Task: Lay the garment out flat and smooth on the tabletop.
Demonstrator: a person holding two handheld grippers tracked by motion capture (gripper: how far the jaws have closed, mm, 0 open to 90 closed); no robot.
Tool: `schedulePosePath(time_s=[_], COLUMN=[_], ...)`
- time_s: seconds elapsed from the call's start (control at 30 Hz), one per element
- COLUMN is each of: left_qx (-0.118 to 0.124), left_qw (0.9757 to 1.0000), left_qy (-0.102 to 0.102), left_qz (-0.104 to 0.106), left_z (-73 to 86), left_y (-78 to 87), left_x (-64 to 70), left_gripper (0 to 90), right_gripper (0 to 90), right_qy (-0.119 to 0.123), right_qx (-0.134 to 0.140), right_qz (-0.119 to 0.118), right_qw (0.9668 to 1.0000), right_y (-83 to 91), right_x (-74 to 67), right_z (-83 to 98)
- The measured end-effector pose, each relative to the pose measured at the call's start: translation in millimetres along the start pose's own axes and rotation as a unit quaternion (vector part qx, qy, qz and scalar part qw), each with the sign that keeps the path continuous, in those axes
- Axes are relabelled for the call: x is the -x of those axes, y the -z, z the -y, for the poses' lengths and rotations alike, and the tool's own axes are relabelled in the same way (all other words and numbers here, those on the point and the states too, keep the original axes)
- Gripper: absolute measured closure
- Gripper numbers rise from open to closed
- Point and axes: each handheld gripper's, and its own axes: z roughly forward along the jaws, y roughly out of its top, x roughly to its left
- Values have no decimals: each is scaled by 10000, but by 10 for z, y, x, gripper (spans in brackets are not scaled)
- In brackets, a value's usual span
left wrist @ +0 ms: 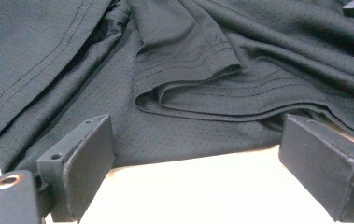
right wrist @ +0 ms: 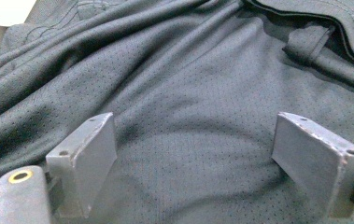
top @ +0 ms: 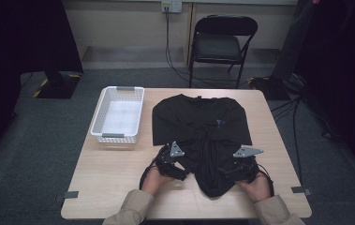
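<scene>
A: Black T-shirt (top: 198, 126) lies on the wooden desk (top: 114, 164), right of the white basket (top: 118, 114); its near end is bunched between both hands.

B: Left tool (top: 181, 169)?

A: At the shirt's near left edge. Jaws stand wide apart in the left gripper view, bare desk between them, fabric hem (left wrist: 188, 88) just beyond. Nothing gripped.

B: Right tool (top: 231, 172)?

A: At the near right edge, over the cloth. Jaws spread wide in the right gripper view, perforated fabric (right wrist: 193, 130) lying flat between them, pads not pressing it.

B: Background?

A: Folding chair (top: 219, 44) beyond the desk.
</scene>
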Motion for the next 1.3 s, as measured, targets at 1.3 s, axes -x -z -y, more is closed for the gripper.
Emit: schedulePosePath(time_s=[1.3], left_qx=[4], left_qw=[10000], left_qy=[21], left_qz=[-38], left_z=[4], left_y=[2], left_x=[8], left_gripper=[99], right_gripper=[151], right_qy=[-94], right_qx=[36], right_qz=[47], right_qw=[9999], right_y=[56], right_x=[15], right_z=[-14])
